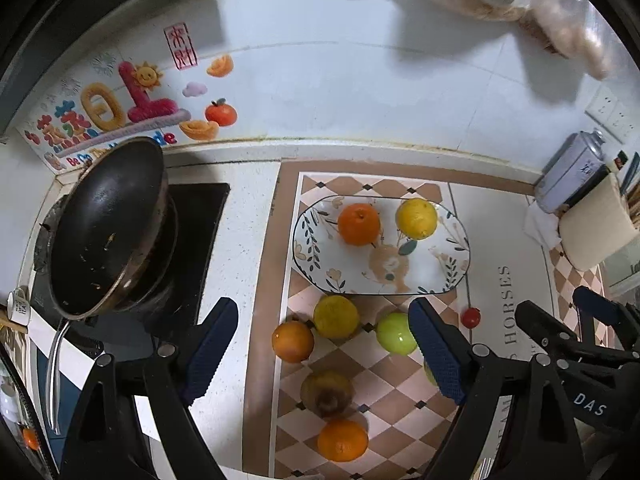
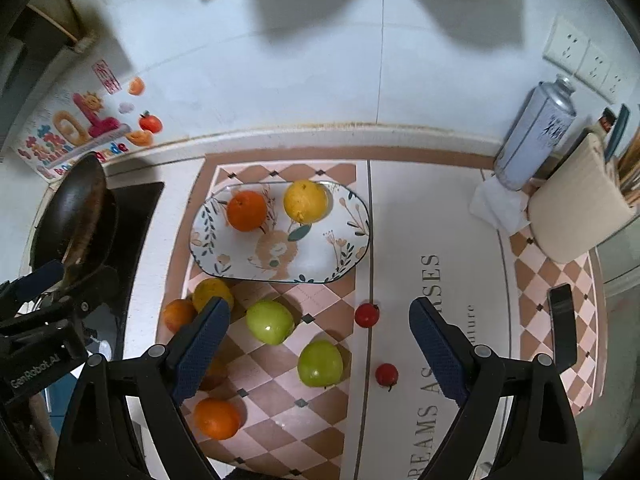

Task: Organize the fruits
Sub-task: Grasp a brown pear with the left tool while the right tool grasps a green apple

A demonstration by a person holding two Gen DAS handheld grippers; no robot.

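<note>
A floral oval plate point(image 1: 424, 276) point(image 2: 320, 264) lies on a checkered mat and holds an orange point(image 1: 358, 224) point(image 2: 247, 210) and a yellow lemon point(image 1: 416, 218) point(image 2: 305, 201). In front of the plate lie loose fruits: a lemon point(image 1: 336, 316), two oranges point(image 1: 293, 341) point(image 1: 342, 440), a kiwi point(image 1: 327, 393), two green apples point(image 2: 269, 321) point(image 2: 320, 363) and two cherry tomatoes point(image 2: 366, 315) point(image 2: 386, 374). My left gripper point(image 1: 325, 346) is open and empty above the loose fruits. My right gripper point(image 2: 320, 344) is open and empty above the green apples.
A black pan point(image 1: 108, 228) sits on the stove at left. A spray can point(image 2: 534, 136), a cutting board point(image 2: 580, 216) and a paper towel point(image 2: 500, 204) stand at the right. A phone point(image 2: 562, 324) lies on the mat's right edge.
</note>
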